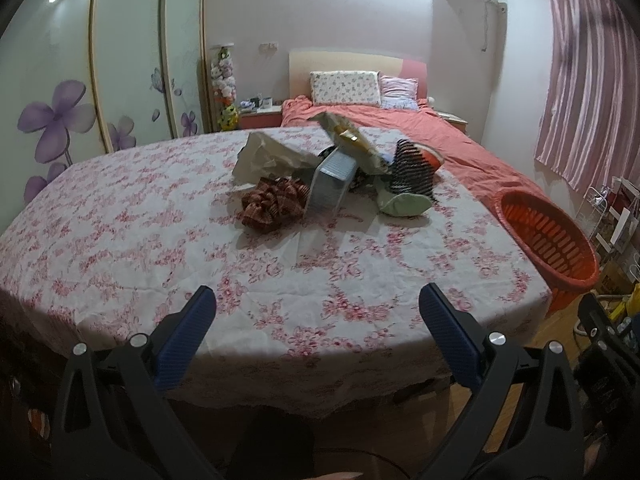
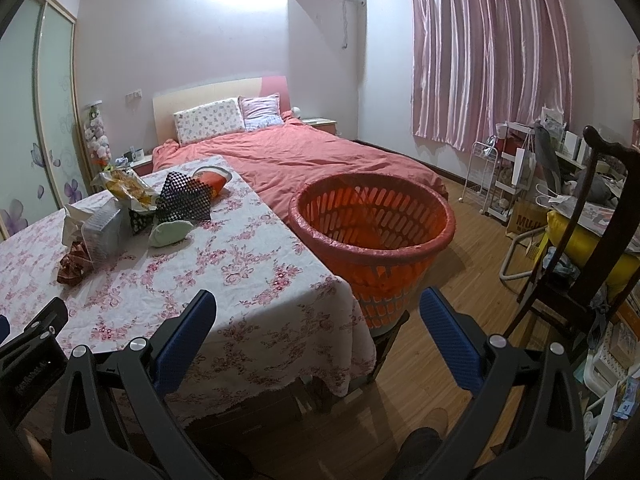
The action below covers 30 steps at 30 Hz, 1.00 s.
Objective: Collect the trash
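Both the left gripper (image 1: 318,304) and right gripper (image 2: 318,306) gape empty, trash pile (image 1: 320,172) well ahead of the jaws, orange basket (image 2: 372,216) just ahead-right; loose wrappers may slip mid-carry.

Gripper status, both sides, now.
Left gripper: jaws open, holding nothing, above the near edge of the table.
Right gripper: jaws open, holding nothing, facing the orange basket.

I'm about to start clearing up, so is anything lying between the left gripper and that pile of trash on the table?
Nothing visible: only bare flowered tablecloth lies between the open left gripper and the trash pile. The orange basket stands off the table's right edge.
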Motion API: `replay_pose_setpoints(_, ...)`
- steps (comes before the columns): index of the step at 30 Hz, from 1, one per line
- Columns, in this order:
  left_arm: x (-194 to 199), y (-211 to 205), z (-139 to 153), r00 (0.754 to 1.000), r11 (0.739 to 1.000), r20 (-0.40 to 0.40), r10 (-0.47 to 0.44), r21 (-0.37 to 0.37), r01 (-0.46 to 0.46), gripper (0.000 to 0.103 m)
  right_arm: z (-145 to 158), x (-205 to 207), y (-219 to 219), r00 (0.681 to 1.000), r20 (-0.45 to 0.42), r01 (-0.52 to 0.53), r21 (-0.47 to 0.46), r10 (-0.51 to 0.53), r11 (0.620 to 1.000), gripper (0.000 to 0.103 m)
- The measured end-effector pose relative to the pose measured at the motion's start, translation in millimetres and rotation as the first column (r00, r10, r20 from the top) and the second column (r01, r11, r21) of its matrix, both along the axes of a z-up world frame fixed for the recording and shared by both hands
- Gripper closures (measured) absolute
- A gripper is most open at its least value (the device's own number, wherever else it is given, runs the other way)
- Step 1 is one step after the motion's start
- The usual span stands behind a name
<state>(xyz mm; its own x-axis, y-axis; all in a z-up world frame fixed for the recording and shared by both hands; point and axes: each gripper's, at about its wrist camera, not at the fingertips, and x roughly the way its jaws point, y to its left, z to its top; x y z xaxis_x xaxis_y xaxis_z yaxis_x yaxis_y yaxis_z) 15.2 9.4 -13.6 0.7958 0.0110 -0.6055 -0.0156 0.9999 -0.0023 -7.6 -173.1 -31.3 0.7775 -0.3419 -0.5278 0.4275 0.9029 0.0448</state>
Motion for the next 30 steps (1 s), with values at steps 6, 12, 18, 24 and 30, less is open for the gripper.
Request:
replay_pose_setpoints(6,21,23,-11,0.998,0.999,-0.047,0.034,-0.022,-0.035,0.004,-5,25,9,0.998,-0.022,-0.060,0.013,0.060,0.998,0.002)
replay_pose_setpoints(12,45,49,-19,0.995,0.997,-0.076,0.063,-0.030,-0.065,0.004,-5,58,21,0.991,-0.035,-0.127,0.042,0.128,0.991,0.002)
replay_pose_setpoints(18,70,76,-22,0.990,0.993,-0.100,0.100,-0.046,-0.105,0.004,-5,95,30,0.979,-0.051,-0.196,0.077,0.200,0.978,0.006)
replay_pose_setpoints(24,92,94,-19,0.989,0.991,-0.098,0.112,-0.064,-0.119,0.004,-4,142,44,0.952,-0.076,-0.288,0.112,0.297,0.951,0.022)
replay_pose_setpoints(30,115,101,-12,0.994,0.994,-0.073,0.084,-0.060,-0.089,0.004,-8,177,52,0.933,-0.113,-0.322,0.156,0.340,0.934,0.035)
